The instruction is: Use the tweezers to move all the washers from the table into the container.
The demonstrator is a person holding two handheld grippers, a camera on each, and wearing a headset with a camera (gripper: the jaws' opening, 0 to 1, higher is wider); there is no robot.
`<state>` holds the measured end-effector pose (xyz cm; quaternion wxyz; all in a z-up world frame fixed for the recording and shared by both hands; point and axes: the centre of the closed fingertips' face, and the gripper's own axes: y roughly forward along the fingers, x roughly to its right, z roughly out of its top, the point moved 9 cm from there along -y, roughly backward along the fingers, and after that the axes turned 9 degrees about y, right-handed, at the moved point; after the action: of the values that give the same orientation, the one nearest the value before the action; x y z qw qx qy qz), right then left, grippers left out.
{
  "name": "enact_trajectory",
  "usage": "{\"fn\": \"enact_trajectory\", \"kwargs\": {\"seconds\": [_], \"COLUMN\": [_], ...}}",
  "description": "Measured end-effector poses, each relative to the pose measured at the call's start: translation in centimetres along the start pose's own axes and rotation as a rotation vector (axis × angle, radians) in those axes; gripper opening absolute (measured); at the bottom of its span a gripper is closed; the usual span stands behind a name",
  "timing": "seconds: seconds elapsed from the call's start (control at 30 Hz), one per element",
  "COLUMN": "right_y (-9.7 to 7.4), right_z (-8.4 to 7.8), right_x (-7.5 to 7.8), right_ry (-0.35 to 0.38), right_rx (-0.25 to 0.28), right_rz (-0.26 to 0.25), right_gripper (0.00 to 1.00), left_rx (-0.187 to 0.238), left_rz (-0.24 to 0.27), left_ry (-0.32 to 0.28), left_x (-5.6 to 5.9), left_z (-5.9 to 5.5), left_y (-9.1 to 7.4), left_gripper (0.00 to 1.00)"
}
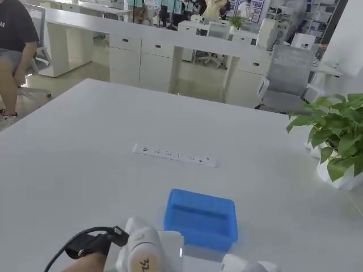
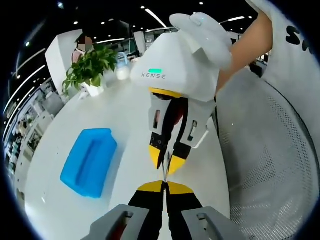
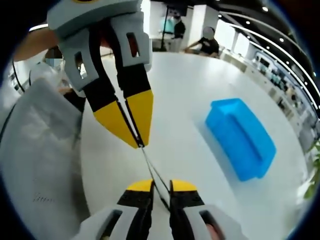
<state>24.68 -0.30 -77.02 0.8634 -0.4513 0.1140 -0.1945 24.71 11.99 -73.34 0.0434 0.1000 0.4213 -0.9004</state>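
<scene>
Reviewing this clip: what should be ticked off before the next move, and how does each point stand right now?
1. Tweezers gripped: ok. The tweezers run between the left gripper and the right gripper, both closed on them.
2. Tweezers in one gripper with tips free to pick: not ok.
3. Blue container upright, open side up: ok.
4. Washers located: cannot tell.
5. Table near the container unobstructed: ok. The power strip lies beyond it.

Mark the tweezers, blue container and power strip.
tweezers (image 3: 152, 172), right gripper view, mid shaft.
blue container (image 1: 198, 237), head view, near wall.
power strip (image 1: 174, 154), head view, middle.
</scene>
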Motion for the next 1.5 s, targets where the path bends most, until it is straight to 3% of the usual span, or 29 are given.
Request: {"fn": "enact_trajectory", "kwargs": {"seconds": [0.1,0.23,0.37,0.57,0.67,0.8,0.93,1.0,1.03,1.1,1.17,1.27,1.33,1.37,1.43,1.5], "right_y": [0.3,-0.3,-1.9,-4.2,-5.2,-5.9,-6.8,-7.2,-7.4,-7.7,-8.0,-8.3,-8.5,-8.7,-9.0,-9.1], "right_z": [-0.1,-0.3,-0.6,-1.9,-2.4,-3.1,-3.3,-3.3,-3.3,-3.3,-3.5,-3.6,-3.7,-3.8,-4.0,-4.1], "right_x": [0.3,0.6,0.7,1.1,1.4,2.0,2.1,2.1,2.1,2.0,1.9,1.7,1.7,1.6,1.6,1.5], "right_ry": [0.037,0.131,0.186,0.317,0.376,0.416,0.441,0.461,0.47,0.491,0.505,0.516,0.521,0.527,0.55,0.579], "right_rx": [-0.005,0.029,0.078,0.129,0.164,0.187,0.214,0.236,0.244,0.258,0.269,0.274,0.273,0.277,0.288,0.305], "right_rz": [-0.02,-0.013,-0.041,-0.038,-0.05,-0.072,-0.098,-0.12,-0.123,-0.13,-0.147,-0.168,-0.185,-0.196,-0.212,-0.217], "right_gripper": [0.1,0.13,0.16,0.22,0.26,0.28,0.32,0.37,0.38,0.43,0.5,0.61,0.65,0.67,0.7,0.72], "left_rx": [0.007,-0.013,-0.029,-0.078,-0.095,-0.082,-0.078,-0.09,-0.095,-0.057,-0.037,-0.029,0.002,0.02,0.036,0.07], "left_rz": [0.002,0.015,0.039,0.018,0.043,0.061,0.086,0.095,0.106,0.122,0.174,0.216,0.259,0.311,0.365,0.368], "left_ry": [-0.045,-0.069,-0.103,-0.115,-0.122,-0.145,-0.22,-0.247,-0.298,-0.373,-0.438,-0.541,-0.577,-0.612,-0.706,-0.728], "left_x": [-0.3,-0.2,0.3,1.0,1.2,1.2,1.2,1.2,1.3,1.2,1.2,1.5,1.6,1.6,1.7,2.0], "left_z": [-0.7,-1.7,-2.8,-4.4,-4.8,-4.8,-5.1,-5.3,-5.4,-5.2,-5.1,-4.9,-4.6,-4.5,-4.5,-4.3], "left_y": [0.4,1.4,2.1,2.6,2.7,2.7,2.7,2.6,2.5,2.0,1.1,-0.2,-1.3,-2.0,-3.0,-3.6], "left_gripper": [0.0,0.0,0.0,0.0,0.0,0.0,0.0,0.1,0.15,0.2,0.25,0.44,0.56,0.61,0.75,0.83]}}
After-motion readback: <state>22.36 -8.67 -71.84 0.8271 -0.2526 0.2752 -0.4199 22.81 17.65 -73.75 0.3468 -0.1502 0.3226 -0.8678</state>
